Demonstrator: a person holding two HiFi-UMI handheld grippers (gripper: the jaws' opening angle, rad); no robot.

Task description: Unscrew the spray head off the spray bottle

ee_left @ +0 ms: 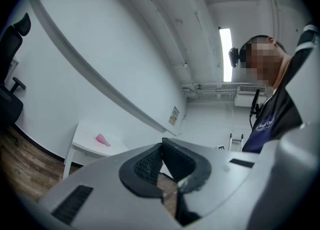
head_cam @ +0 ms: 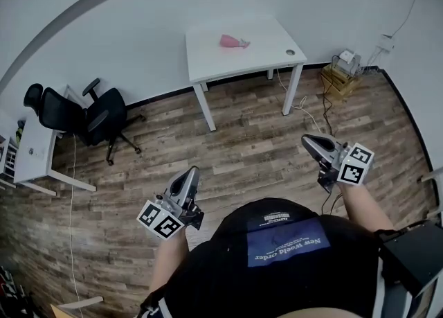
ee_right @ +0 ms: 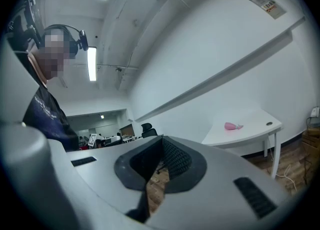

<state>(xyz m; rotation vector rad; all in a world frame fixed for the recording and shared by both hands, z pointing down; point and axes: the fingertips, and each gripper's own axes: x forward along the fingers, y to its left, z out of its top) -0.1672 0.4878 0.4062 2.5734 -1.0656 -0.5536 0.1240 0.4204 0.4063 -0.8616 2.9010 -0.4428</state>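
A pink spray bottle point(head_cam: 234, 42) lies on its side on a white table point(head_cam: 208, 60) by the far wall. It shows small in the left gripper view as the pink bottle point(ee_left: 102, 139) and in the right gripper view as the pink bottle point(ee_right: 233, 126). My left gripper point(head_cam: 192, 172) is held low over the wooden floor, far from the table, jaws shut and empty. My right gripper point(head_cam: 306, 140) is held at the right, also shut with nothing between its jaws. Both point toward the table.
A black office chair point(head_cam: 90, 117) stands left of the table beside a second white desk point(head_cam: 31, 157). A wooden crate point(head_cam: 340, 80) with a white device and cables sits on the floor at the right wall. Wood flooring point(head_cam: 242, 150) lies between me and the table.
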